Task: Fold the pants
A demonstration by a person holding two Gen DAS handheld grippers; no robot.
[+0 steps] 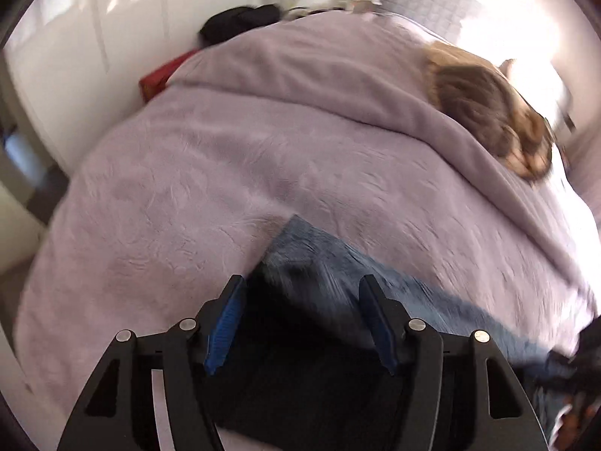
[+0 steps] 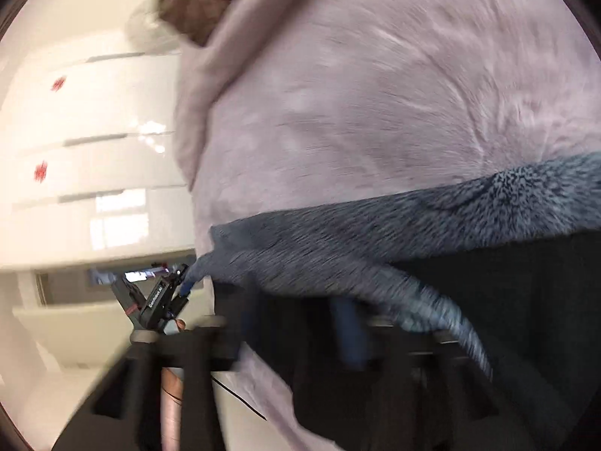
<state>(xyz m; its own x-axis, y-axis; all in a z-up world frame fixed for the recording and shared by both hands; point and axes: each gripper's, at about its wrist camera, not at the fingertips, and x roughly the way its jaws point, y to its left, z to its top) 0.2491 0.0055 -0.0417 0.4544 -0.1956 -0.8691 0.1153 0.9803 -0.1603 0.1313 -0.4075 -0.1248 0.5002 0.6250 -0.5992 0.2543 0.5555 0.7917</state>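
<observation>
Standing apart with nothing pinched, the left gripper (image 1: 302, 323) hovers released above the fuzzy blue-grey pants (image 1: 319, 263), apparently just laid flat on the lilac fleece blanket (image 1: 188, 173); the right gripper (image 2: 296, 334) is too blurred to judge.

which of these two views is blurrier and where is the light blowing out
Right wrist view is blurrier: the right gripper and the blue-grey pants are smeared by motion. Left wrist view is sharper, its left gripper crisp, with slight streaking on the pants; glare blows out its upper right corner beyond the lilac blanket. Both are fisheye-bent.
</observation>
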